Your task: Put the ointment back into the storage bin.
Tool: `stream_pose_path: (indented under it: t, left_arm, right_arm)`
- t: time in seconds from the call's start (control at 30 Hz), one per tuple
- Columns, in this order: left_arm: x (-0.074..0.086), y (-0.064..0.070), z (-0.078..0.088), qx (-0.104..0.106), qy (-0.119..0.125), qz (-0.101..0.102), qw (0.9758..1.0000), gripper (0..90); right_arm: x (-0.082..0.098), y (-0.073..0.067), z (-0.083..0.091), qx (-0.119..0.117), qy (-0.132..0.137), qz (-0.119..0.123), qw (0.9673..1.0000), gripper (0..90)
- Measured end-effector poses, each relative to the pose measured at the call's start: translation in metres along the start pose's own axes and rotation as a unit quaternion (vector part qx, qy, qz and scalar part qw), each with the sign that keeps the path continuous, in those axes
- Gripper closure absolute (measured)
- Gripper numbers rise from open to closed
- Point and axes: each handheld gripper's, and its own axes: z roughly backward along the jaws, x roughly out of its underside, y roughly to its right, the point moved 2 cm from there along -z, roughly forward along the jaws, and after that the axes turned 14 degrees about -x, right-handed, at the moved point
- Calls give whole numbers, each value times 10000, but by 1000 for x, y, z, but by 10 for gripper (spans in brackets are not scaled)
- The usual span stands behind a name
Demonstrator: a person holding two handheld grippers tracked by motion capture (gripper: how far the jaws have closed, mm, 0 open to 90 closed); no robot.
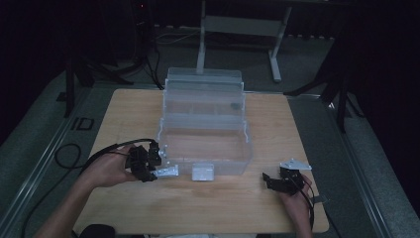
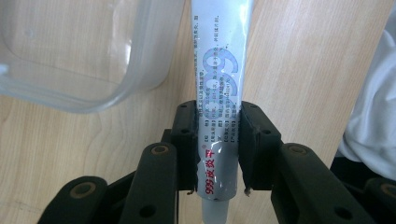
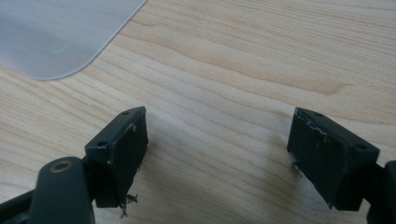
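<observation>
Left gripper (image 2: 217, 140) pinches the white printed ointment tube (image 2: 219, 93) crosswise, just outside the clear plastic storage box (image 1: 203, 124), presumably for loading it, while right gripper (image 3: 217, 158) rests spread.

Landmark: clear plastic tiered storage box (image 1: 204, 126), lid stood open, centred on the light wooden table (image 1: 129, 114).

- Left and right of box: bare tabletop, passable.
- Front of box: small clear plastic latch (image 1: 203, 172) juts out at the middle.
- Front-left corner: left gripper (image 1: 154, 171) holding white printed tube (image 1: 166, 171), just beside the wall.
- Front-right: right gripper (image 1: 270, 179), well apart; open wood between.
- Behind box: raised lid blocks reach.
</observation>
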Motion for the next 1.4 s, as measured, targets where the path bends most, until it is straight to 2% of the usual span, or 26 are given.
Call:
stream_pose_path:
  t: [0.4, 0.53, 0.7, 0.77, 0.9, 1.0, 1.4]
  left_arm:
    - [-8, -14, 13, -83, 152, 19, 9998, 705]
    - [-12, -19, 16, -161, 128, -30, 9998, 704]
    - [-16, -23, 16, -136, 169, -39, 9998, 704]
    - [-19, -26, 14, -164, 125, -97, 9997, 705]
    - [-25, -31, 15, -263, 183, -151, 9994, 705]
    - [-26, -36, 17, -234, 285, -82, 9993, 705]
    - [-36, -49, 18, -273, 177, -220, 9992, 705]
  right_arm:
    - [0, 0, 0, -9, 2, 2, 10000, 198]
    - [0, 0, 0, -13, 1, 4, 10000, 197]
    - [0, 0, 0, -16, 0, 9, 10000, 198]
    - [0, 0, 0, -18, 2, 13, 10000, 197]
    - [0, 0, 0, -25, -7, 18, 10000, 197]
    - [0, 0, 0, -24, -5, 19, 10000, 197]
    - [-1, 0, -1, -41, -5, 34, 10000, 197]
